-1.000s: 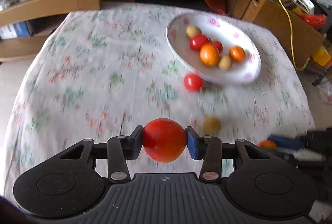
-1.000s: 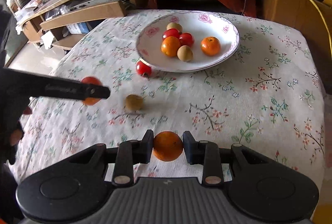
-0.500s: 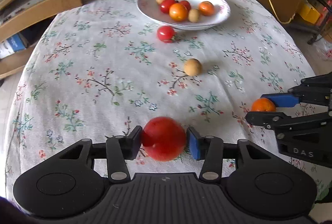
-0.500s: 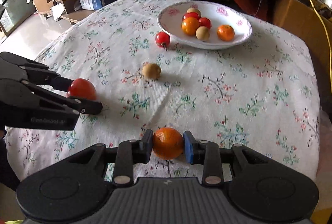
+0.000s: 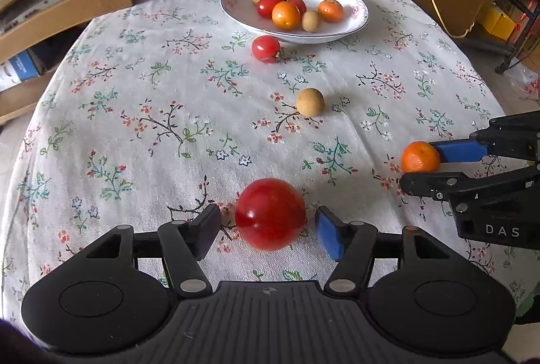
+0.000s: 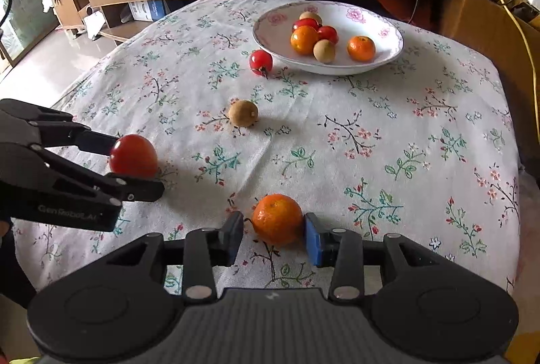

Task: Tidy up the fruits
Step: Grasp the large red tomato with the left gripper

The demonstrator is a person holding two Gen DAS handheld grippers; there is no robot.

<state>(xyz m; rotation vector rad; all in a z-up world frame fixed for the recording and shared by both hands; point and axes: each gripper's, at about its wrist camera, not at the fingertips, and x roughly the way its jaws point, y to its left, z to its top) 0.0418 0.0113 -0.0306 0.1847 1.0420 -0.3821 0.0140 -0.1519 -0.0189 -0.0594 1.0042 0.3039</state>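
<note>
Fruit sits between both pairs of your fingers, and neither pair is clamped. Your left gripper (image 5: 268, 224) stands with its fingers apart around a big red tomato (image 5: 270, 213) resting on the flowered surface (image 5: 135, 114) — a gap shows on each side of it. Your right gripper (image 6: 274, 237) is likewise spread around a small orange (image 6: 277, 218); the blue pad (image 6: 314, 242) lies just beside the orange, perhaps touching, while the dark finger (image 6: 231, 239) stands clear of it. From the left wrist view the same orange (image 5: 420, 157) lies near the surface's right edge, between the right gripper's fingers. Further out, a tan round fruit (image 5: 309, 102) lies alone in the middle of the surface, and a smaller tomato (image 5: 265, 48) rests just beside the rim of the white floral plate (image 5: 354, 26) — touching it or not, you cannot tell. That plate holds two oranges, two tomatoes and two tan fruits, bunched together.
</note>
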